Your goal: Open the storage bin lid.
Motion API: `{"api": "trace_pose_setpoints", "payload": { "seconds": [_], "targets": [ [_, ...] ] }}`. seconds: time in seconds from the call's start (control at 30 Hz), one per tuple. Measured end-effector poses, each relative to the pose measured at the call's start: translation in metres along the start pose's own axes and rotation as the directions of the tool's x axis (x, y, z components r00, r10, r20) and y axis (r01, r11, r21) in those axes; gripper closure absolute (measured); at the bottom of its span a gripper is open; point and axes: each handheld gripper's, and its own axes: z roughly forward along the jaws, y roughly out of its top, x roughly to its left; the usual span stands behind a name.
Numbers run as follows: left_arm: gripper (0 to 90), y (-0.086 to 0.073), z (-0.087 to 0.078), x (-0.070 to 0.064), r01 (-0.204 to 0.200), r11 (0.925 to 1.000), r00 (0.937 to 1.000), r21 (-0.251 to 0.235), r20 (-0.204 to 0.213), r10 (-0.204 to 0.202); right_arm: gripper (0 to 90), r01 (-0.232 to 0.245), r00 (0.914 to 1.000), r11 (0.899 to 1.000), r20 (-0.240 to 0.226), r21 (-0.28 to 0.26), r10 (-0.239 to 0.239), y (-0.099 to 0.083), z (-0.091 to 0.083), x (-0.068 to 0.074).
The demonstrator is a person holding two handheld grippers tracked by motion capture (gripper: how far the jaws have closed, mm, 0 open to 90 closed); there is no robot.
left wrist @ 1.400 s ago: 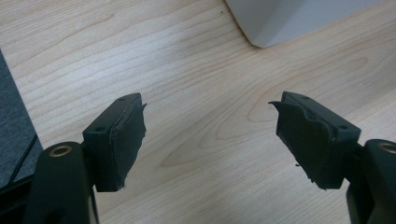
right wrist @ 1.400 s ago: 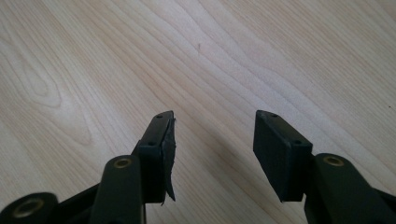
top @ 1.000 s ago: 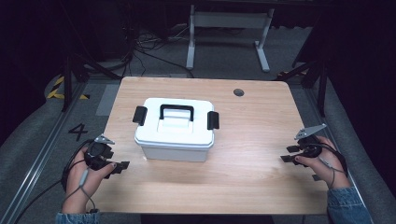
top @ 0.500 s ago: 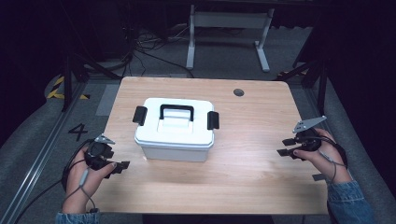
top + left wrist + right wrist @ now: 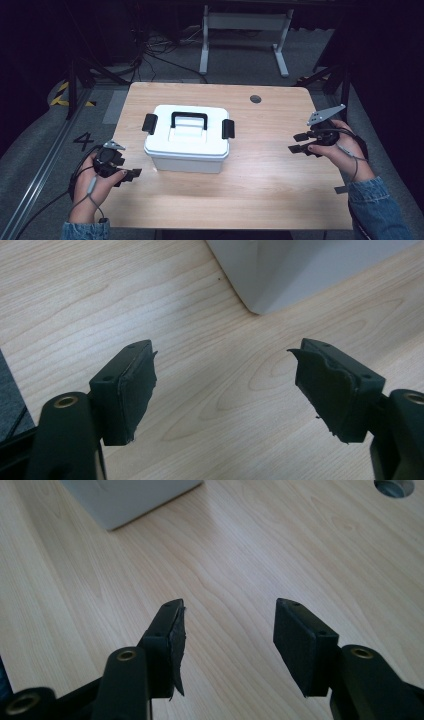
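Two grippers flank the white lidded box, which sits mid-table w/ black latches at both ends. Left gripper near its left corner and right gripper well apart on the right, both w/ jaws spread and empty, prob. staged to reach one latch each.

A lidded storage box is sitting on the wooden table, well apart from both grippers and lying between them. The left gripper is resting near the table's left edge; the box's near corner is lying just ahead of its spread fingers. The right gripper is hovering at the right edge, and beyond its fingers a cable hole is lying far behind.
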Motion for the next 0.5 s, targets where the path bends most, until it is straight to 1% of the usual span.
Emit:
{"api": "trace_pose_setpoints", "payload": {
  "seconds": [0.07, 0.1, 0.2, 0.27, 0.3, 0.4, 0.5],
  "targets": [
    [24.9, 0.0, 0.0, -0.001, 0.007, 1.0, 1.0, 0.0, 0.004, -0.007, 47.5, 0.003, 1.0, 1.0, -0.007, -0.009, -0.003, 0.008, -0.002, 0.001],
    [24.8, 0.003, 0.0, 0.0, -0.002, 1.0, 1.0, -0.007, -0.001, 0.002, 47.5, 0.009, 0.9999, 1.0, -0.007, -0.014, -0.009, 0.015, -0.004, 0.002],
    [24.7, 0.003, -0.001, -0.001, -0.009, 0.9999, 1.0, -0.007, 0.002, 0.009, 47.6, 0.023, 0.9997, 1.0, -0.009, -0.021, -0.023, 0.029, -0.007, 0.004],
    [24.8, 0.002, -0.001, -0.001, 0.001, 1.0, 1.0, -0.008, 0.006, -0.001, 47.5, 0.033, 0.9994, 0.999, -0.008, -0.03, -0.034, 0.037, -0.01, 0.004],
    [24.8, 0.002, -0.002, 0.0, -0.001, 1.0, 1.0, -0.008, 0.007, 0.001, 47.5, 0.035, 0.9993, 0.999, -0.013, -0.033, -0.036, 0.043, -0.011, 0.005],
    [24.8, 0.002, -0.003, 0.001, 0.006, 0.9999, 1.0, -0.013, 0.006, -0.006, 47.6, 0.049, 0.9985, 0.998, -0.022, -0.033, -0.049, 0.055, -0.011, 0.005],
    [24.7, 0.0, -0.002, 0.001, 0.003, 0.9999, 1.0, -0.011, 0.003, -0.003, 47.5, 0.059, 0.9978, 0.998, -0.029, -0.03, -0.06, 0.065, -0.009, 0.006]
  ]
}}
